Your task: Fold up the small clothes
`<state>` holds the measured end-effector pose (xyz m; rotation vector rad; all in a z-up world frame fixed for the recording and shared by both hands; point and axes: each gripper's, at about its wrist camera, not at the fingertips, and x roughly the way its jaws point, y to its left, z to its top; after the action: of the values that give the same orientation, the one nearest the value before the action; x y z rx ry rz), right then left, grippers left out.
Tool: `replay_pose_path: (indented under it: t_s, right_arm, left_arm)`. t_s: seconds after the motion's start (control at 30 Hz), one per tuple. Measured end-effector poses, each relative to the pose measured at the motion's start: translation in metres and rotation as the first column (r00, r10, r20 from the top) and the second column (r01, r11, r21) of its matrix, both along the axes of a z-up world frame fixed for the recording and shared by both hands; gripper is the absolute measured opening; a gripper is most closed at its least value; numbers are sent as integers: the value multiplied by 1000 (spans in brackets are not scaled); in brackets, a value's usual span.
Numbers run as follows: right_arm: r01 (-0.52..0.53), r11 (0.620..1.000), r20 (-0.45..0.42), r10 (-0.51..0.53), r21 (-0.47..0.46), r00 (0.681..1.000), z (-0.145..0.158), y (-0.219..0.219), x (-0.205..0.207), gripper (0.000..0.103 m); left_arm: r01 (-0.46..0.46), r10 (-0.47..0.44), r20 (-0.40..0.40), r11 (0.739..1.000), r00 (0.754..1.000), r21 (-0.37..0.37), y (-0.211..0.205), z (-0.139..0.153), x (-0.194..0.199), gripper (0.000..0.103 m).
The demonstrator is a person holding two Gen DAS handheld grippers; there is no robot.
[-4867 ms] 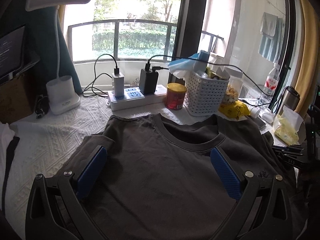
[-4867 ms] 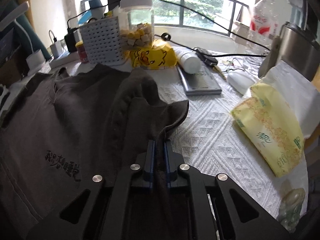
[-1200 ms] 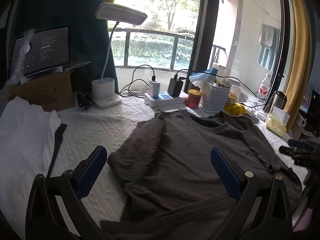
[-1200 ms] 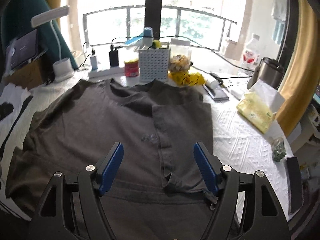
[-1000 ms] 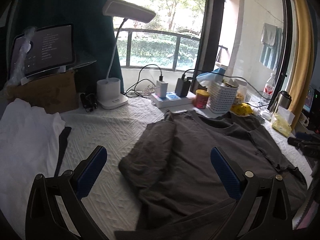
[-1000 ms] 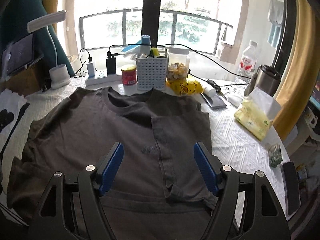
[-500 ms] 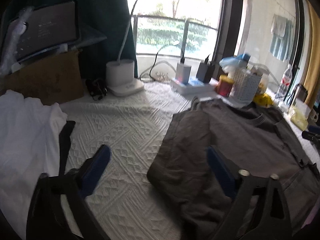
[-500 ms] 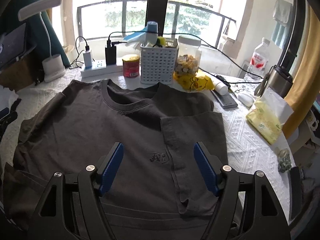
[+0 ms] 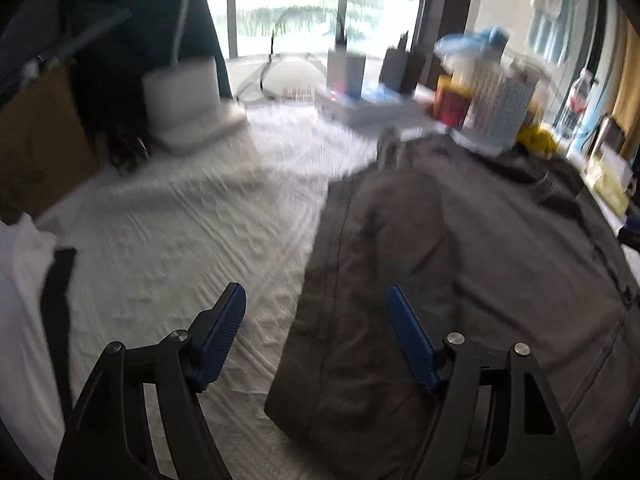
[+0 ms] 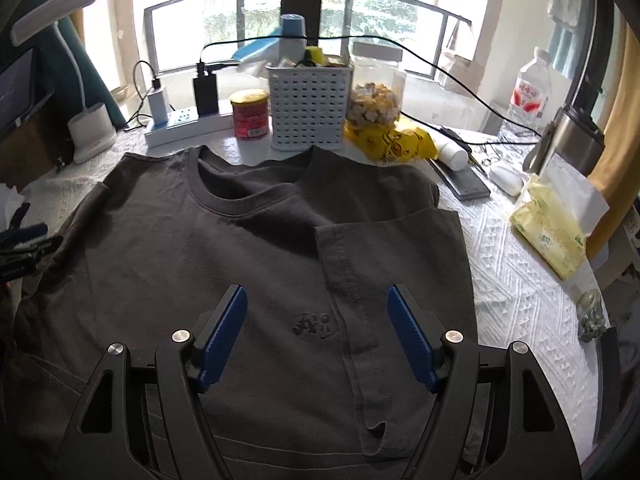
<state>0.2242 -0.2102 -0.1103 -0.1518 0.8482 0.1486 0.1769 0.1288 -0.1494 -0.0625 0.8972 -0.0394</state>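
shirt (image 10: pixel 240 264) lies flat beneath both gaping grippers.

Table under a white textured cloth (image 10: pixel 516 280)

A dark T-shirt (image 10: pixel 224 264) lies spread across the middle. Along the far edge stand a lamp base (image 10: pixel 91 133), power strip (image 10: pixel 184 127), red can (image 10: pixel 249 113), basket (image 10: pixel 311 107) and jar (image 10: pixel 377 92); a tissue pack (image 10: pixel 549 230) lies at right.

Left gripper (image 9: pixel 316 334) and right gripper (image 10: pixel 317 334), both with jaws wide apart
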Motion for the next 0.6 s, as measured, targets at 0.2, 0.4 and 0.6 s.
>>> replay_pose_path:
  t_s: [0.2,0.4,0.6]
  right_arm:
    - [-6,999,-1,6,41,1000,-3,-11,2,76]
    - [-50,995,19,49,82,999,0,-18,-4,76]
    - [-43,992,37,39,122,999,3,-38,-8,76]
  left_arm:
    - [28,-28,-18,999,999,42,-12,-1,-4,48]
    - [-6,6,5,998,1000,62,-20,5,-13,5]
    - [-122,113,122,991,986,63,-18,36,-31,5]
